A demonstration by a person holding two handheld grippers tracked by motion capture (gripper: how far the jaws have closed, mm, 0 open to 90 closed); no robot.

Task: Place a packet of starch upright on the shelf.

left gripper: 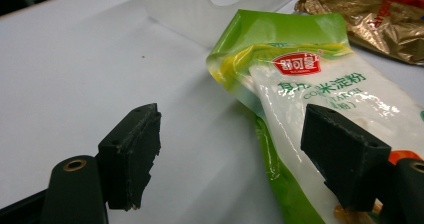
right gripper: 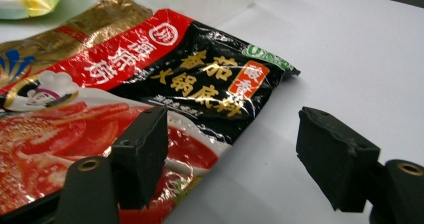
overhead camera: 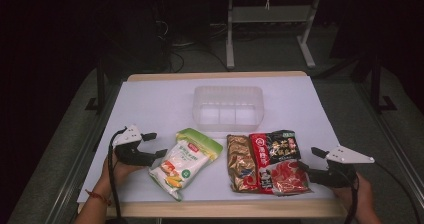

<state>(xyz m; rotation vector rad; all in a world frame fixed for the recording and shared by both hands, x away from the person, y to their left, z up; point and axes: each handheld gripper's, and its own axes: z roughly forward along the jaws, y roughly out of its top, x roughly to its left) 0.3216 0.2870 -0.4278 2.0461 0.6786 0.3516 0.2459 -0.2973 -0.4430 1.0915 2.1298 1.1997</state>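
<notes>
A green and white starch bag (overhead camera: 183, 162) lies flat at the front left of the table (overhead camera: 150, 104). My left gripper (overhead camera: 154, 145) stands open just left of it; in the left gripper view its right jaw hangs over the bag (left gripper: 310, 84) and its left jaw over bare table. A red and black soup-base packet (overhead camera: 276, 160) lies at the front right, overlapping a gold packet (overhead camera: 239, 161). My right gripper (overhead camera: 307, 160) is open at the red packet's right edge; in the right gripper view the left jaw sits over the packet (right gripper: 150, 84), the right jaw over bare table.
A clear plastic bin (overhead camera: 228, 107) stands empty behind the packets, mid-table. In the left gripper view the bin (left gripper: 200, 4) and gold packet (left gripper: 370, 24) lie beyond the bag. Desk legs and cables stand on the dark floor behind the table.
</notes>
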